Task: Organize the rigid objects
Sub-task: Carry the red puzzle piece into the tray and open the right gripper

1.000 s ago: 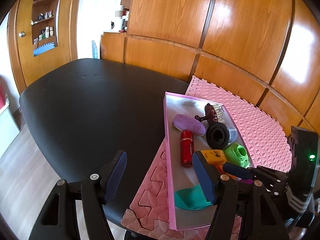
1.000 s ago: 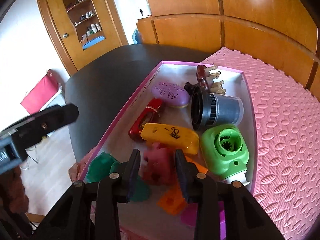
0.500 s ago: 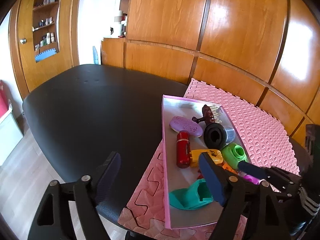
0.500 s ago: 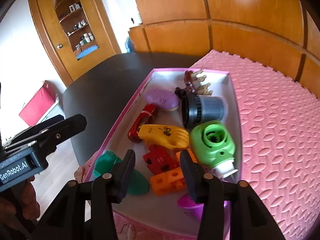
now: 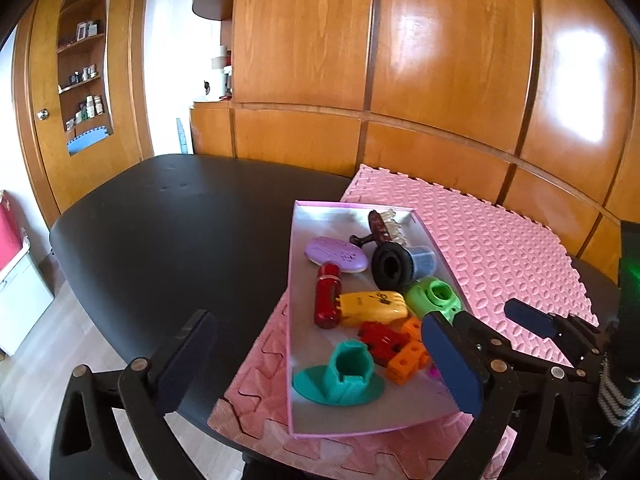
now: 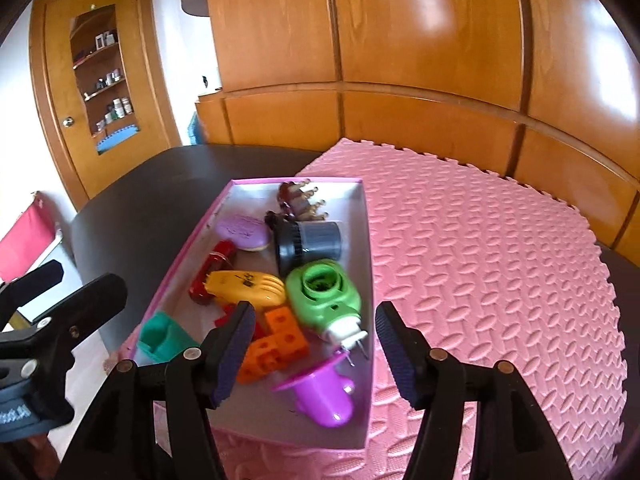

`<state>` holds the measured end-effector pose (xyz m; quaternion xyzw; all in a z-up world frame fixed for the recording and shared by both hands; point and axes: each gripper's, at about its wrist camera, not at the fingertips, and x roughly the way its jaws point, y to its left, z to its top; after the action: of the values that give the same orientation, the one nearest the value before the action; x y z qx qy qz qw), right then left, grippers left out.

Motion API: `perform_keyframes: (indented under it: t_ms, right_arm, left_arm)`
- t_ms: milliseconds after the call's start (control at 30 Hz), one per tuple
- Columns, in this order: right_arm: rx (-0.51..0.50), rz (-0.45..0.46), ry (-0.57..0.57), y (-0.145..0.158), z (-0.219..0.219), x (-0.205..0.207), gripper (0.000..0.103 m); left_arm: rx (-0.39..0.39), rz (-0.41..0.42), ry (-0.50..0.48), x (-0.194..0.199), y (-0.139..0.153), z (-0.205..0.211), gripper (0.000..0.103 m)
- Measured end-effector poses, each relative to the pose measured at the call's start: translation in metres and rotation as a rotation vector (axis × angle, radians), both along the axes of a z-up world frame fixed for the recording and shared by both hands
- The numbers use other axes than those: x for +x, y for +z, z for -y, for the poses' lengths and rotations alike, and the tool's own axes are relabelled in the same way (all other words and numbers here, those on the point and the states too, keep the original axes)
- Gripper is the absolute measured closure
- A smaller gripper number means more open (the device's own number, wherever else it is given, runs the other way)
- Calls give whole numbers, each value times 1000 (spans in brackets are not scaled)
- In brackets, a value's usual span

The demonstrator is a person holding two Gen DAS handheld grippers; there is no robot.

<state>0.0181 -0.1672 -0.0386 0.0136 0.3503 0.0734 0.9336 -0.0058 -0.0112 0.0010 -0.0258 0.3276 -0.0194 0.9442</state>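
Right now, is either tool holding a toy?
No. Both the left tool and right tool have just been opening, with nothing between them; the toys lie in the pink box.

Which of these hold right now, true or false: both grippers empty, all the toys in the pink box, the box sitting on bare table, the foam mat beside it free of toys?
1. Both the left gripper and the right gripper are open with nothing between the fingers. True.
2. The orange plastic block piece lies on the pink foam mat. False: it lies inside the shallow pink cardboard box.
3. The box rests directly on the black table. False: it sits on the foam mat.
4. The yellow plastic toy lies beside the green round plastic toy in the box. True.
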Motion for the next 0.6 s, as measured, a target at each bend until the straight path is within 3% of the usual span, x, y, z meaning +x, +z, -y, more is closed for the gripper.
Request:
perform_keyframes:
  t_ms: [200, 600]
  right_arm:
    - [-47, 35, -11, 3, -3, -9, 40]
    - [-43, 42, -23, 4, -1, -11, 40]
  left_arm:
    - [20, 5, 24, -5, 2, 7, 0]
    - [19, -11, 47, -5, 0, 6, 0]
